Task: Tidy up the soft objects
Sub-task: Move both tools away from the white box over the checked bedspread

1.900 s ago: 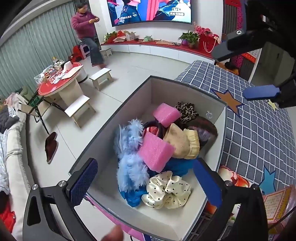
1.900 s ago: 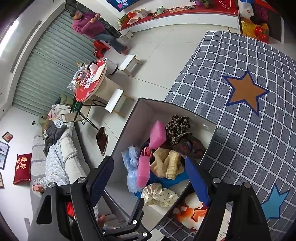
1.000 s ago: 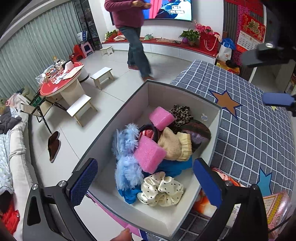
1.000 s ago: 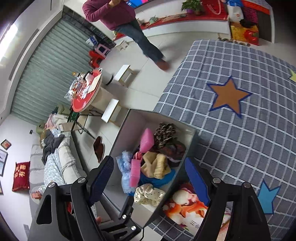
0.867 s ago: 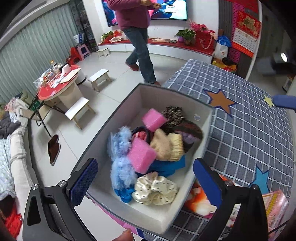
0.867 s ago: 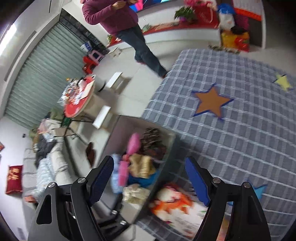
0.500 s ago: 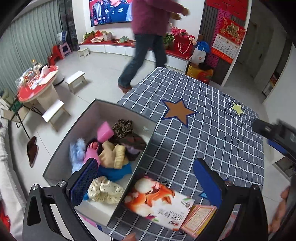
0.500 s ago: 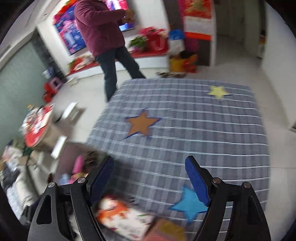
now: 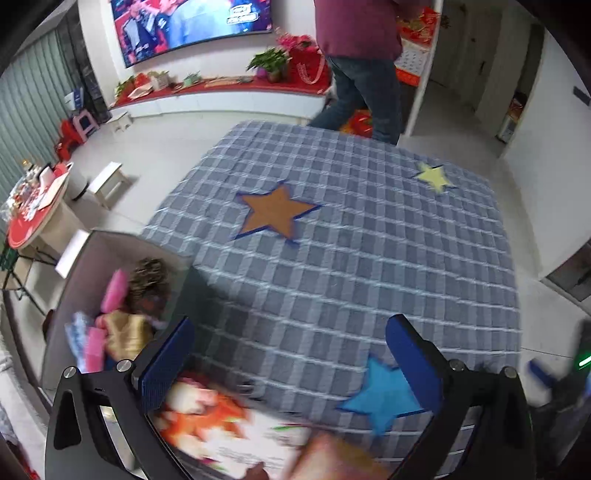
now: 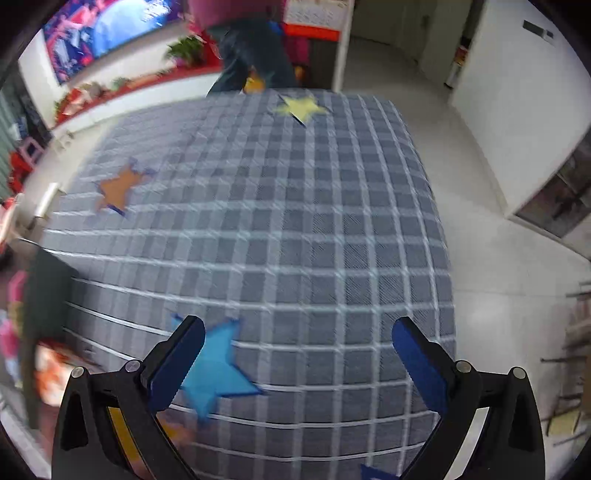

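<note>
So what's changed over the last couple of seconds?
Both views have swung off the grey box of soft items toward the checked star tablecloth. The right hand-held gripper is opening, empty; nothing taken or released. The box contents look unchanged.

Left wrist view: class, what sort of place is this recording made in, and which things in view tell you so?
Most likely a home living room: a large wall television above a red-topped low cabinet with potted plants, and a checked star-patterned mat on the tiled floor.

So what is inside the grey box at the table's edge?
Inside the grey open-topped box: a pink foam block, a leopard-print fabric piece, a tan knitted piece. The left gripper's finger covers the near end.
</note>
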Motion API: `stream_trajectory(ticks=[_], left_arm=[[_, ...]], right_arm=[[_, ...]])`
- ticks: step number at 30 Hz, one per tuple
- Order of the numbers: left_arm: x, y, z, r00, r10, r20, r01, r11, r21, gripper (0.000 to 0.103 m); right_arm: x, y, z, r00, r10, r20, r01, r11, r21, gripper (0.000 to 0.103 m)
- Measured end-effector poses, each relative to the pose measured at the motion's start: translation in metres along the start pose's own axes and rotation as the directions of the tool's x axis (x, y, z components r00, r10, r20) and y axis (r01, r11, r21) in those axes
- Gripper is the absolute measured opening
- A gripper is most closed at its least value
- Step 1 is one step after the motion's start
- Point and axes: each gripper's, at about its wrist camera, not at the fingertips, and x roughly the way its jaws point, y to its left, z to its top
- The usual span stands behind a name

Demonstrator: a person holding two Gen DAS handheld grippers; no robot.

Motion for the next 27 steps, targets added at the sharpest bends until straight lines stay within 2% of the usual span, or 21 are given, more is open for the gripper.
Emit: stream_trajectory(ticks=[2, 6, 8, 11, 13, 14, 15, 18, 19, 20, 22, 23, 27], left_arm=[[-0.002, -0.039, -0.004, 1.000, -0.025, -0.018, 0.026, 0.999, 0.022, 0.103], [0.007, -0.114, -0.020, 0.995, -0.013, -0.095, 0.018, 0.999, 0.051, 0.103], [0.011, -0.150, -0.039, 0.994, -0.065, -0.088, 0.070, 0.996, 0.058, 0.103], [0.041, -0.181, -0.066, 0.992, -0.090, -0.092, 0.096, 0.994, 0.058, 0.103], [0.070, -0.186, -0.085, 0.992, -0.082, -0.098, 0.087, 0.995, 0.048, 0.103], [0.087, -0.184, -0.096, 0.993, -0.069, -0.094, 0.072, 0.997, 0.036, 0.103], [0.099, -0.178, -0.102, 0.992, -0.085, -0.092, 0.087, 0.996, 0.009, 0.103], [0.124, -0.171, -0.115, 0.989, -0.056, -0.135, 0.055, 0.998, -0.015, 0.103], [0.125, -0.168, -0.118, 0.993, -0.029, -0.118, 0.028, 1.000, -0.009, 0.103], [0.123, -0.165, -0.122, 0.997, 0.026, -0.067, -0.025, 1.000, 0.014, 0.103], [0.123, -0.160, -0.126, 0.993, 0.114, -0.023, -0.113, 0.993, 0.045, 0.103], [0.127, -0.155, -0.127, 0.991, 0.132, -0.021, -0.131, 0.990, 0.047, 0.103], [0.136, -0.138, -0.130, 0.998, 0.062, -0.008, -0.062, 0.998, 0.017, 0.103]], right_arm=[[0.013, -0.024, -0.012, 1.000, 0.010, -0.009, -0.009, 0.998, 0.061, 0.102], [0.031, -0.072, -0.024, 1.000, -0.024, -0.002, 0.024, 0.991, 0.131, 0.102], [0.035, -0.096, -0.030, 0.999, -0.034, 0.020, 0.030, 0.987, 0.158, 0.102], [0.040, -0.127, -0.037, 0.998, -0.040, 0.043, 0.030, 0.978, 0.207, 0.102], [0.047, -0.138, -0.042, 0.999, -0.013, 0.036, 0.005, 0.977, 0.215, 0.102], [0.051, -0.144, -0.046, 0.999, -0.016, 0.033, 0.009, 0.977, 0.214, 0.102], [0.054, -0.144, -0.049, 0.999, -0.036, 0.031, 0.028, 0.979, 0.204, 0.102], [0.065, -0.135, -0.062, 0.998, -0.059, 0.038, 0.055, 0.992, 0.114, 0.102], [0.065, -0.131, -0.068, 0.996, -0.071, 0.051, 0.067, 0.994, 0.087, 0.102], [0.066, -0.129, -0.072, 0.995, -0.077, 0.059, 0.072, 0.994, 0.077, 0.102], [0.065, -0.124, -0.080, 0.994, -0.076, 0.082, 0.071, 0.995, 0.065, 0.102], [0.067, -0.124, -0.083, 0.993, -0.078, 0.086, 0.073, 0.995, 0.065, 0.102], [0.069, -0.127, -0.090, 0.996, -0.038, 0.077, 0.030, 0.994, 0.102, 0.102]])
